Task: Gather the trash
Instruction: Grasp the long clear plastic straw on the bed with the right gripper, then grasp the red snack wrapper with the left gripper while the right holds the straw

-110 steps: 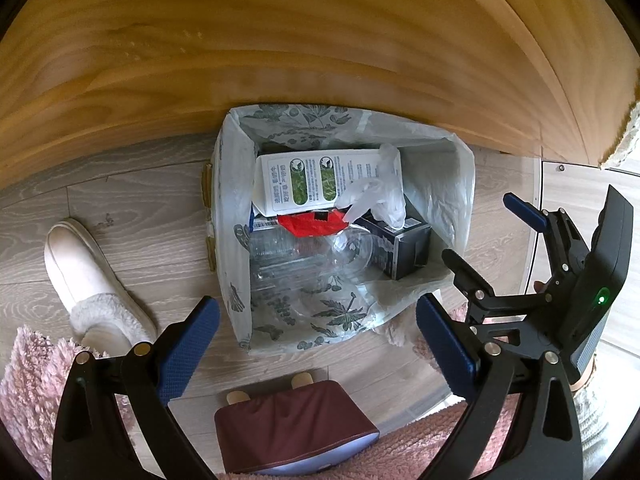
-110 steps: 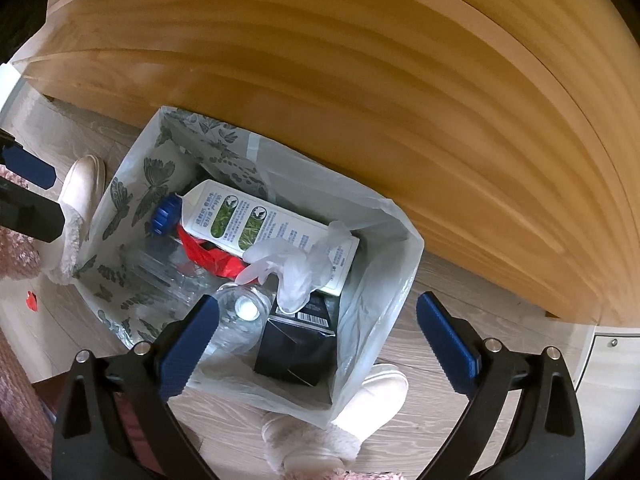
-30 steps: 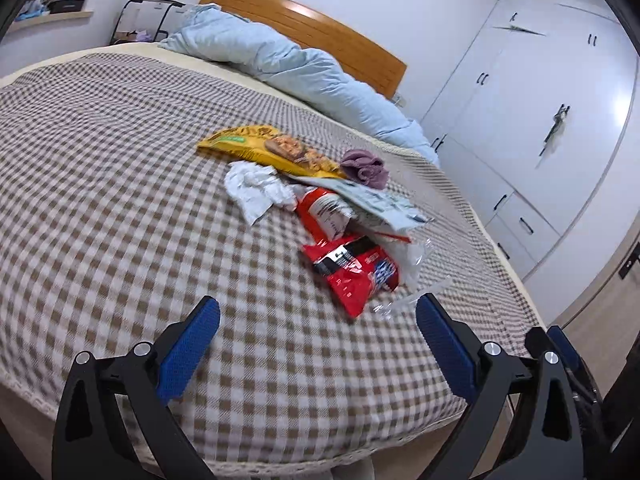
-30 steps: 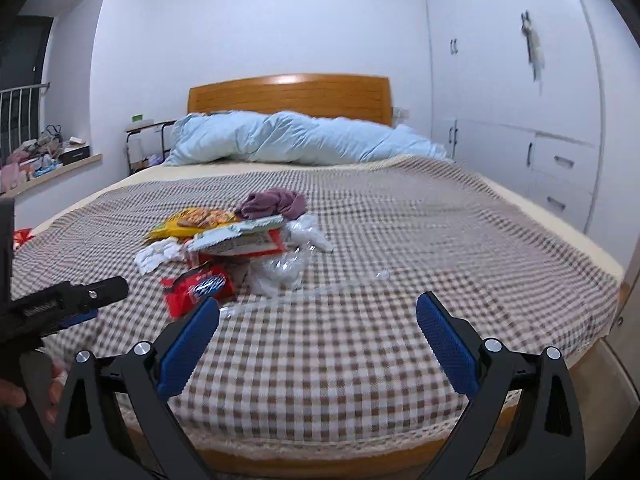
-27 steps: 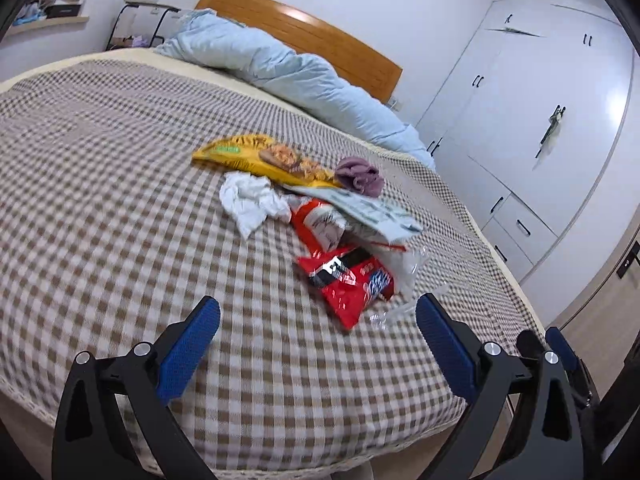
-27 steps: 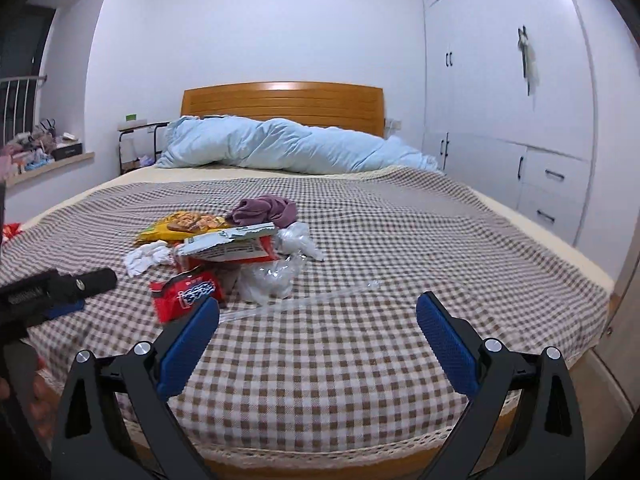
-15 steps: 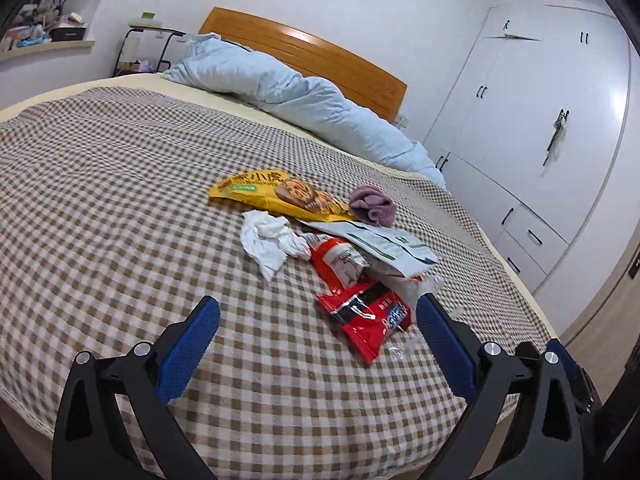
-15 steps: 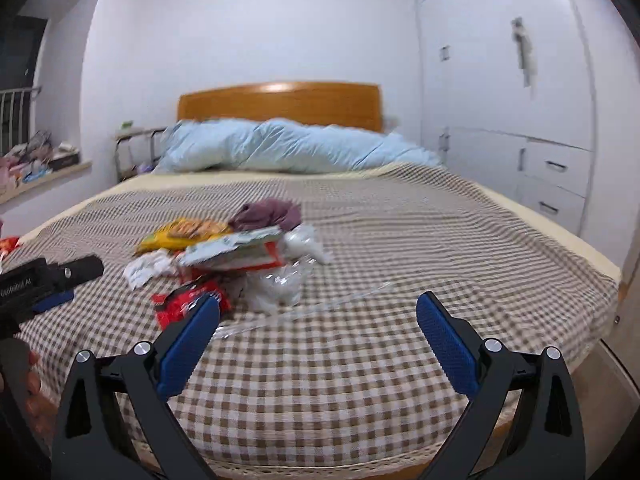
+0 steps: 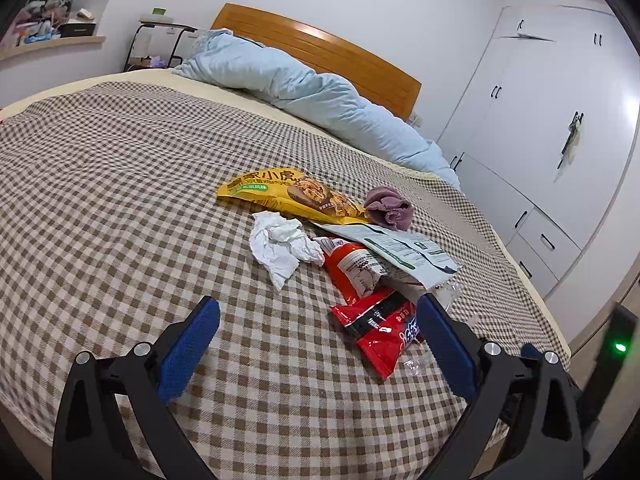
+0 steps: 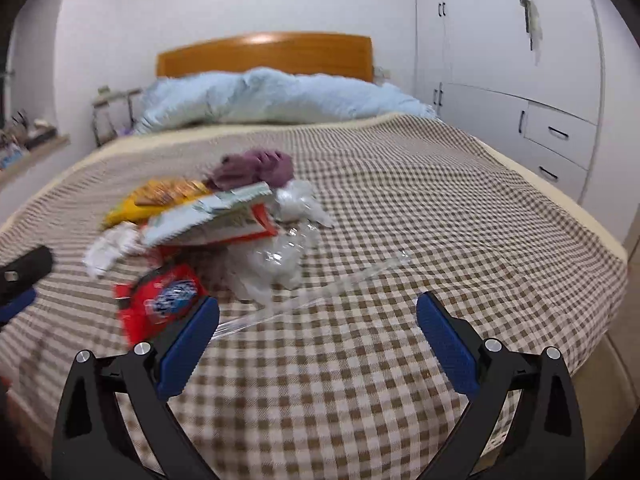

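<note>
A pile of trash lies on the checked bedspread (image 9: 100,200). It holds a yellow snack bag (image 9: 288,194), a crumpled white tissue (image 9: 280,250), two red wrappers (image 9: 380,328) (image 9: 352,268), a pale green-white packet (image 9: 400,246) and clear plastic film (image 10: 276,264). My left gripper (image 9: 318,326) hovers open just short of the pile, nothing between its fingers. My right gripper (image 10: 318,326) is open too, above the bedspread near the red wrapper (image 10: 164,300) and a clear plastic strip (image 10: 320,296). The right wrist view is motion-blurred.
A purple cloth (image 9: 388,206) sits beside the yellow bag. A light blue duvet (image 9: 312,92) is bunched at the wooden headboard (image 9: 320,52). White wardrobes (image 9: 552,128) line the right wall. A shelf and a small stand (image 9: 160,40) are at the far left.
Both grippers left the lined bin on the floor and came up over the bed. In the last second both moved closer to the trash pile, and both stayed open.
</note>
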The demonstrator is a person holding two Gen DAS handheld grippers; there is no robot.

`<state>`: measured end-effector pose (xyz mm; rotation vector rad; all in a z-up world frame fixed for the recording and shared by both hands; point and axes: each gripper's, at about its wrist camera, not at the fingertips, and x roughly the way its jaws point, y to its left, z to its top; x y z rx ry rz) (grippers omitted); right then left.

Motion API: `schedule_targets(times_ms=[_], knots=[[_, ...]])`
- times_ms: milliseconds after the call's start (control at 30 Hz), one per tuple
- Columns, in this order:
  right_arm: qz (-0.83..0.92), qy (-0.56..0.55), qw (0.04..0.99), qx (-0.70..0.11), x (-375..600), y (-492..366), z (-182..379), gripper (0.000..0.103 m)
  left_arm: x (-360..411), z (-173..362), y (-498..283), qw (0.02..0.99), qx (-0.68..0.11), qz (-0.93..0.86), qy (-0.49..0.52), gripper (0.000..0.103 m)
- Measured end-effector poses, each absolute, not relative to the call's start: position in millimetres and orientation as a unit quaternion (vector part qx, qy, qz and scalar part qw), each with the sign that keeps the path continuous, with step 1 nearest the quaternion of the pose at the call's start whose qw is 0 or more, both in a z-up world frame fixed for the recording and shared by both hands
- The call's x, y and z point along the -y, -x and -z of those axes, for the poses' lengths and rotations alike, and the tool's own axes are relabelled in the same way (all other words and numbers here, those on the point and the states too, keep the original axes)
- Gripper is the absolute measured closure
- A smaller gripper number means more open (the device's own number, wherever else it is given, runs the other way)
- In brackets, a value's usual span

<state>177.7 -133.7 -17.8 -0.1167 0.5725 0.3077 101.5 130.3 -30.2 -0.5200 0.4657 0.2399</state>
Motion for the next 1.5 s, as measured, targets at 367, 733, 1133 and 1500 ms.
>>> schedule_targets(times_ms=[367,733,1133,1500], knots=[[-0.104,0.045,0.929,-0.352,110.1,-213.0,52.0,0.008,-127.2,39.8,-117.4,0.925,-0.250,-0.112,0.262,0.008],[-0.163,-0.008,0.908,-0.386,149.2,-205.4,49.0,0.051,-131.8,39.0,-114.6,0.923,-0.251,-0.112,0.268,0.008],[-0.158,-0.034,0.907,-0.389,214.2,-193.2,38.8,0.098,-125.6,35.9,-110.3,0.928,-0.259,-0.105,0.247,0.008],[-0.150,-0.005,0.927,-0.343,235.8,-173.8,21.7,0.098,-94.5,38.8,-125.4,0.937,-0.279,-0.093,0.190,0.008]])
